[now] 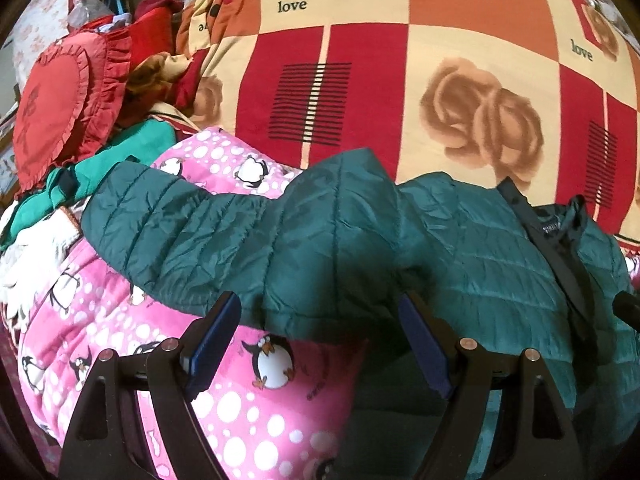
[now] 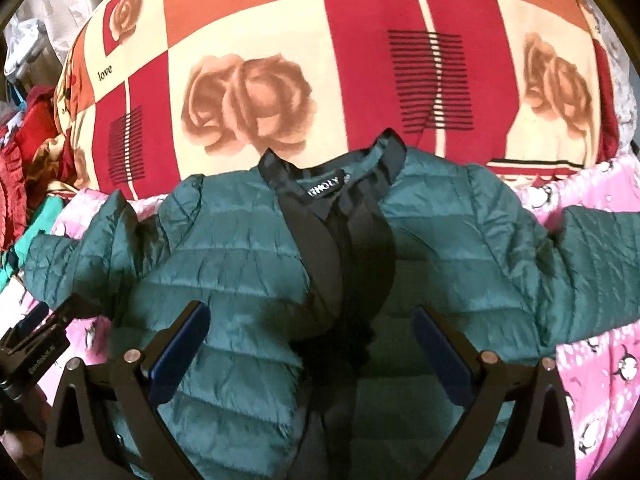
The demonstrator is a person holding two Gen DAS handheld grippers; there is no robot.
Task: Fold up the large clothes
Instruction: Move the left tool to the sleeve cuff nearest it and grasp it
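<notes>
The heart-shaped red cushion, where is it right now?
The red cushion sits at the far left of the left wrist view, beyond the pink penguin blanket and left of the rose-patterned quilt.

Looks like we're in someone's bedroom: a rose-print "love" quilt (image 1: pixel 400 60) piled ahead of us, pink penguin blanket (image 1: pixel 248 400) underneath, frilly red heart pillow (image 1: pixel 52 108) off left.
</notes>
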